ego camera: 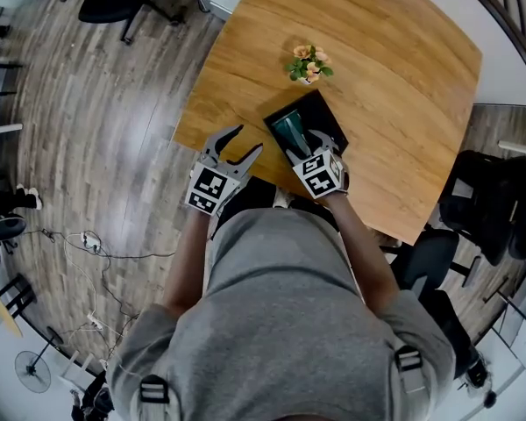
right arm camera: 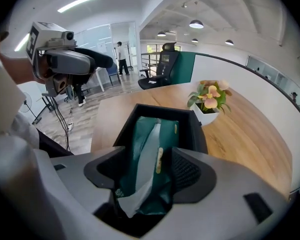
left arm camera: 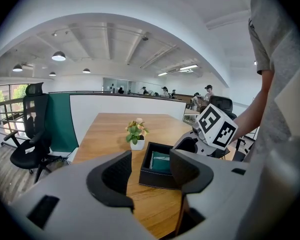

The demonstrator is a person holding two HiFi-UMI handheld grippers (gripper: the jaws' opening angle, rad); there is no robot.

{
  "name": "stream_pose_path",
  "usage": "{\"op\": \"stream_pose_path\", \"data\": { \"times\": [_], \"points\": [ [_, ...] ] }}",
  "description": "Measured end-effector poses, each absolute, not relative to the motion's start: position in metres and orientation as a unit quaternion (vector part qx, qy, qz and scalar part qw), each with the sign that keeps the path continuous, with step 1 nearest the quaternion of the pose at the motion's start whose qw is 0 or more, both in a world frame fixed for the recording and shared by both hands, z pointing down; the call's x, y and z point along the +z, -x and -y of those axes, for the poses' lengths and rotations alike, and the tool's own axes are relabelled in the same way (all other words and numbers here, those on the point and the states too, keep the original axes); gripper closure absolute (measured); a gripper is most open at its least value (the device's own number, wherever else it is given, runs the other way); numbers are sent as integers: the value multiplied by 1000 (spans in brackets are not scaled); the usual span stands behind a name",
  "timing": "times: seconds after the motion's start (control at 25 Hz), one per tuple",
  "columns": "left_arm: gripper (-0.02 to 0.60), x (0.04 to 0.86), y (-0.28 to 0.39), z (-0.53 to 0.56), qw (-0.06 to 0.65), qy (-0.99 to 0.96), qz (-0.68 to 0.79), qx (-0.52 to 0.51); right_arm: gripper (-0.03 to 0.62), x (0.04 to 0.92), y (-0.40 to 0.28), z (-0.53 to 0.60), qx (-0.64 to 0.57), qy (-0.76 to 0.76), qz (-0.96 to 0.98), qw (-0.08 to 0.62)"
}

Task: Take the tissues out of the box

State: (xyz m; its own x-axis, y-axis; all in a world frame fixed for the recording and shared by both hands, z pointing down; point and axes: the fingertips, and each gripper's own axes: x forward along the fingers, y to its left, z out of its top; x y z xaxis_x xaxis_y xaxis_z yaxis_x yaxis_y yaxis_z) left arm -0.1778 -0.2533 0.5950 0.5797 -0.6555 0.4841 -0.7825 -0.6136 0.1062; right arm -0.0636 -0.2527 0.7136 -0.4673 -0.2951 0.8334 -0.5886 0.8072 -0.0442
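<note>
A black open box [ego camera: 331,123] [right arm camera: 196,129] lies on the wooden table [ego camera: 386,77], and a green tissue pack [ego camera: 291,128] [right arm camera: 166,134] rests inside it. A white tissue [right arm camera: 149,151] sticks out of the pack's slit. My right gripper [ego camera: 305,144] [right arm camera: 142,170] points down into the box's near end, open, with its jaws standing on either side of the pack. My left gripper [ego camera: 249,139] [left arm camera: 150,160] hovers open and empty left of the box, over the table's near edge. The left gripper view also shows the box [left arm camera: 157,178] and the right gripper [left arm camera: 192,144].
A small potted flower [ego camera: 309,63] [left arm camera: 136,133] [right arm camera: 209,98] stands just beyond the box. Office chairs [ego camera: 482,200] sit to the right of the table and at the far left [left arm camera: 32,144]. Cables [ego camera: 88,244] lie on the wooden floor.
</note>
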Motion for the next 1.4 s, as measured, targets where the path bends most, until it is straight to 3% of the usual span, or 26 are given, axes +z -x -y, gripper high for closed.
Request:
{"op": "stream_pose_path", "data": {
  "times": [0.2, 0.56, 1.4],
  "points": [
    [330, 600, 183, 262, 156, -879, 401, 206, 288, 727, 60, 260, 178, -279, 818, 471],
    [330, 608, 188, 264, 158, -886, 381, 211, 371, 733, 64, 256, 164, -259, 806, 506],
    [345, 606, 179, 259, 137, -896, 360, 222, 497, 727, 54, 252, 162, -290, 815, 475]
  ]
}}
